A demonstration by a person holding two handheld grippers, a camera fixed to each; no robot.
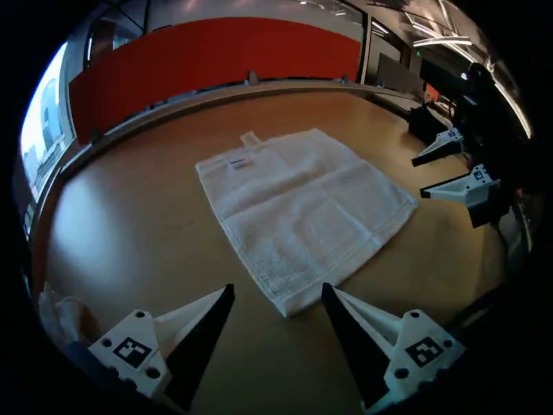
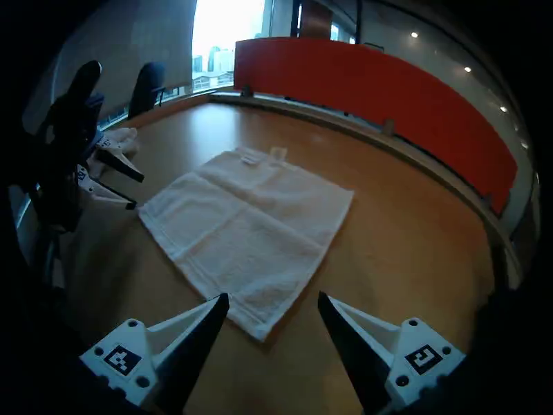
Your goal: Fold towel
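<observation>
Towel point(image 1: 304, 207): lying flat, unfolded, on table point(image 1: 138, 228). Left gripper point(image 1: 277, 286): gaping empty, near corner pointing in between fingers. Right gripper point(image 2: 273, 296): gaping empty, facing adjacent corner. Both seeming equally near.

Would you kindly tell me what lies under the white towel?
The towel lies flat on the wooden table, wood showing all around. Directly beneath is covered, so unseen.

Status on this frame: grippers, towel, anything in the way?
Left gripper open, empty, at one corner of towel. Right gripper open, empty, at another corner. Towel spread flat on table. Nothing on it.
</observation>
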